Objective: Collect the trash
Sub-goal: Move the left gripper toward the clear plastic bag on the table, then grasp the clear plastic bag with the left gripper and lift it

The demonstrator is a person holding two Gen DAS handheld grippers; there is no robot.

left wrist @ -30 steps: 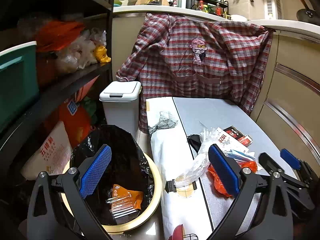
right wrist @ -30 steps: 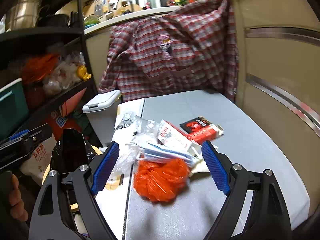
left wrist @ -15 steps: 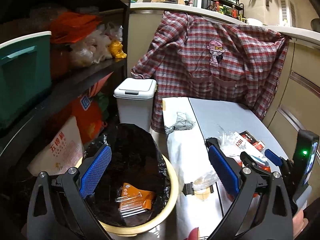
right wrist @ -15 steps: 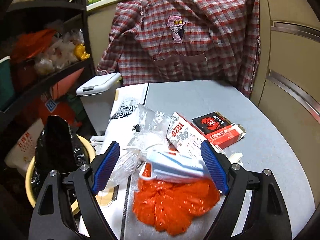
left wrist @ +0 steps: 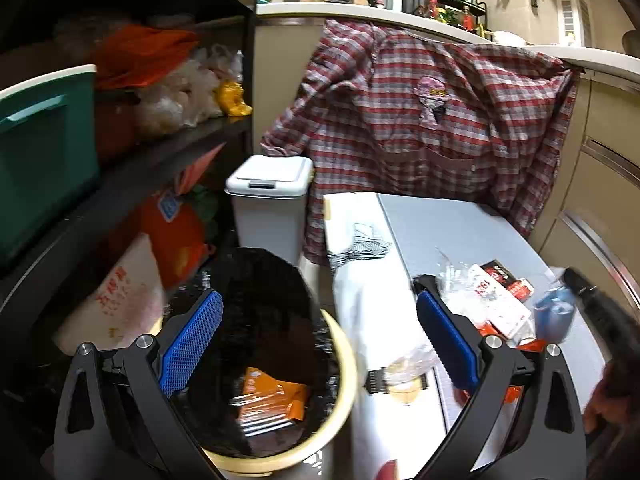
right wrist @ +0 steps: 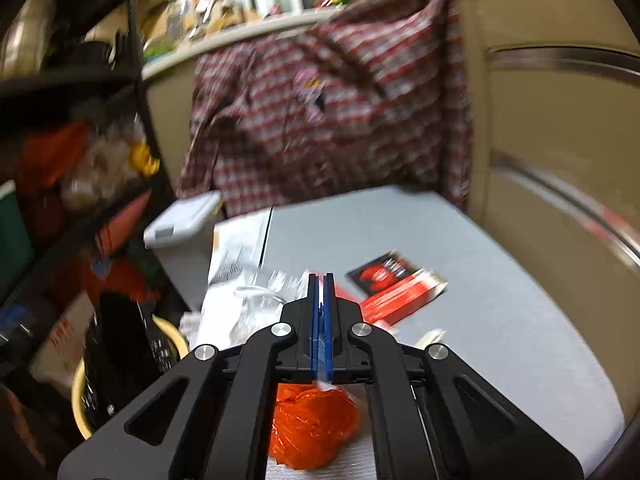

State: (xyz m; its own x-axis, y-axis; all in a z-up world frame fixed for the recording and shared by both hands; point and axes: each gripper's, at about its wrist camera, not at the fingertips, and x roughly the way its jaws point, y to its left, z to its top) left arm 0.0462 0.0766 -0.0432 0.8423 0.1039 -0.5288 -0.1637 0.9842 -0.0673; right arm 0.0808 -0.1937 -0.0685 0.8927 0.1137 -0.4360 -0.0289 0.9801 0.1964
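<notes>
Two moves wanted, no more: lift and carry. Clear the grey surface (right wrist: 480, 320) leftward, toward the round yellow bin with the black liner (left wrist: 345, 360), just beside the surface's left edge. Steer the left tongs (left wrist: 318, 340), spread wide and empty above that bin, out of the drop path. Avoid snagging the crumpled orange plastic bag (right wrist: 312, 428) lying under the right tongs (right wrist: 320, 312). Hold those pressed together on the pale blue soft scrap (left wrist: 554, 314), pinched by a thin edge above the litter and probably prone to slipping; release only over the liner.
</notes>
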